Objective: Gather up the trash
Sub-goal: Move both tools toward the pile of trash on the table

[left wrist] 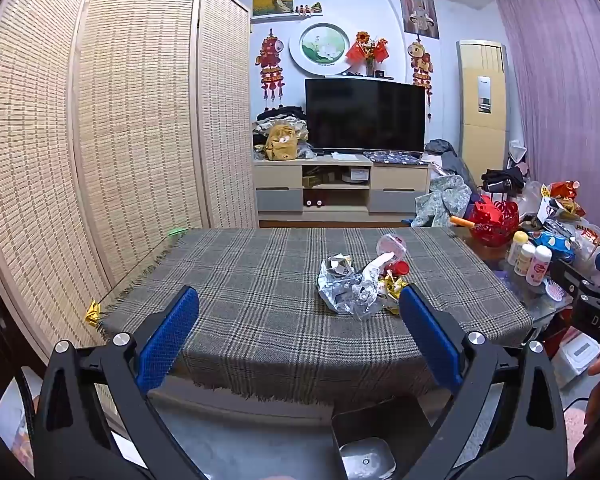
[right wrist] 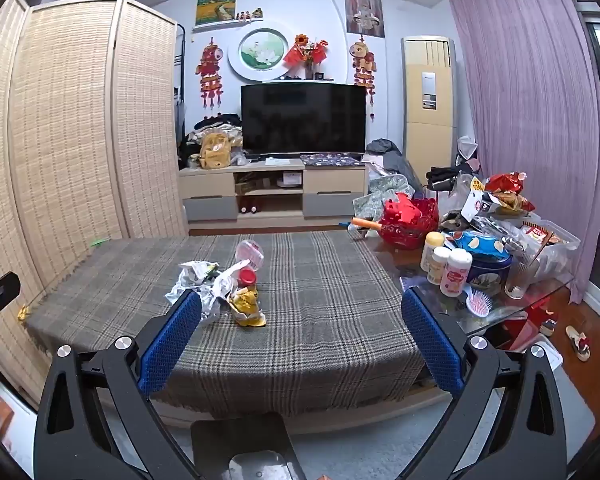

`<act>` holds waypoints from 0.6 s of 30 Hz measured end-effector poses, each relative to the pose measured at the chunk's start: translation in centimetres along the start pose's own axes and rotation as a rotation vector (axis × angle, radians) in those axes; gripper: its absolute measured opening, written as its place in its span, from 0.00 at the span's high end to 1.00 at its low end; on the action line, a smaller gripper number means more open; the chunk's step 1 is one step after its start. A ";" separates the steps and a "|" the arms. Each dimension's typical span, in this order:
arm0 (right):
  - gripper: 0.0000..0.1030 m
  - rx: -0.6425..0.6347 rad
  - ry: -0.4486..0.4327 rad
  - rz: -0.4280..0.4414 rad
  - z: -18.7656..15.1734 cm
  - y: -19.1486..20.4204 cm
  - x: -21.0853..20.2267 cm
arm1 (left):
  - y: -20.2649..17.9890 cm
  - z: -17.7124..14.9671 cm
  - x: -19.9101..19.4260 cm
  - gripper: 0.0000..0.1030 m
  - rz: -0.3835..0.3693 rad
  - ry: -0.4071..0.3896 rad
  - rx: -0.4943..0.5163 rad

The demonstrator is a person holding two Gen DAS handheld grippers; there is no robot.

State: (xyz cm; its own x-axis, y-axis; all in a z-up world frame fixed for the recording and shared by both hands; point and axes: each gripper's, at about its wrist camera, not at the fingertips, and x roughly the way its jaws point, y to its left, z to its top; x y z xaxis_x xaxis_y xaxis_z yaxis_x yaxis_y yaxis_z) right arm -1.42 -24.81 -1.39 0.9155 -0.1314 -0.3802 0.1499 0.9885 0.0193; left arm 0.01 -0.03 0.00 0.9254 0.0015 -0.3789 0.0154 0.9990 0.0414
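Note:
A heap of trash lies on the plaid-covered table (left wrist: pixel 260 320): crumpled silver foil wrapper (left wrist: pixel 346 290), a clear pink-lidded cup (left wrist: pixel 392 246), a small red-capped jar (left wrist: pixel 398 269) and a yellow wrapper (left wrist: pixel 392 286). In the right wrist view the same heap shows as the foil (right wrist: pixel 198 280), cup (right wrist: pixel 250 254), jar (right wrist: pixel 247 279) and yellow wrapper (right wrist: pixel 246 308). My left gripper (left wrist: pixel 298 300) is open and empty, short of the heap. My right gripper (right wrist: pixel 300 302) is open and empty, to the right of the heap. A dark bin (right wrist: pixel 244 446) stands below the table's near edge.
A glass side table (right wrist: pixel 500 304) on the right is crowded with bottles (right wrist: pixel 454 272), a red basket (right wrist: pixel 410 220), snack bags and a hairbrush. A bamboo screen (left wrist: pixel 100 120) runs along the left. A TV stand (left wrist: pixel 332 188) stands behind. A yellow scrap (left wrist: pixel 93 314) lies at the table's left corner.

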 end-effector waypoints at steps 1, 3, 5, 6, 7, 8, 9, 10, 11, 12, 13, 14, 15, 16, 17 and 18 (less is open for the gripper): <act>0.03 -0.001 0.000 0.000 0.0 0.0 0.0 | 0.1 0.0 0.0 0.08 -0.009 -0.005 -0.015; 0.03 -0.001 0.001 -0.001 0.0 0.0 0.0 | 0.1 0.0 0.0 0.08 -0.009 -0.004 -0.015; 0.03 -0.001 0.001 -0.001 0.1 0.0 0.0 | 0.2 0.0 0.0 0.08 -0.010 -0.003 -0.016; 0.03 -0.001 0.001 -0.001 0.0 0.0 0.0 | 0.1 0.0 0.0 0.08 -0.006 -0.008 -0.012; 0.03 -0.002 0.001 -0.001 0.0 0.0 0.0 | 0.1 0.0 0.0 0.08 -0.006 -0.008 -0.013; 0.03 -0.003 0.000 -0.001 0.0 0.0 0.0 | 0.2 0.0 0.0 0.08 -0.006 -0.008 -0.015; 0.03 -0.003 0.000 0.000 0.0 -0.1 0.0 | 0.2 0.1 0.0 0.08 -0.006 -0.007 -0.016; 0.03 -0.002 0.000 0.000 0.0 -0.1 0.0 | 0.4 -0.1 0.1 0.08 -0.005 -0.005 -0.016; 0.03 -0.002 0.002 0.000 0.1 -0.1 0.1 | 0.4 -0.1 0.1 0.08 -0.006 -0.004 -0.016; 0.03 -0.002 0.003 -0.001 0.0 0.0 0.1 | 0.4 -0.1 0.2 0.08 -0.006 -0.002 -0.014; 0.03 -0.004 0.004 -0.002 0.1 0.0 0.1 | 0.4 -0.1 0.3 0.08 -0.007 0.000 -0.013; 0.03 -0.004 0.005 -0.002 0.1 0.0 0.2 | 0.3 0.1 0.4 0.08 -0.008 0.000 -0.013; 0.03 -0.004 0.005 -0.002 0.2 0.0 0.1 | 0.4 0.0 0.5 0.08 -0.009 0.001 -0.013; 0.03 -0.003 0.003 -0.002 0.1 0.0 0.1 | 0.4 0.1 0.6 0.08 -0.009 0.001 -0.013; 0.03 -0.001 0.001 -0.002 0.1 0.1 0.1 | 0.2 0.1 0.5 0.08 -0.007 0.000 -0.012; 0.03 0.000 0.001 -0.002 0.2 0.1 0.2 | 0.2 0.1 0.5 0.08 -0.009 -0.001 -0.014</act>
State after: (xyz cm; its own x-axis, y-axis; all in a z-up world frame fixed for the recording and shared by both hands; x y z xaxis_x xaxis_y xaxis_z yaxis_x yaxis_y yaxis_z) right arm -1.16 -24.75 -1.29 0.9149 -0.1328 -0.3812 0.1514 0.9883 0.0191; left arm 0.56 0.14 -0.10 0.9258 -0.0073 -0.3780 0.0181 0.9995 0.0252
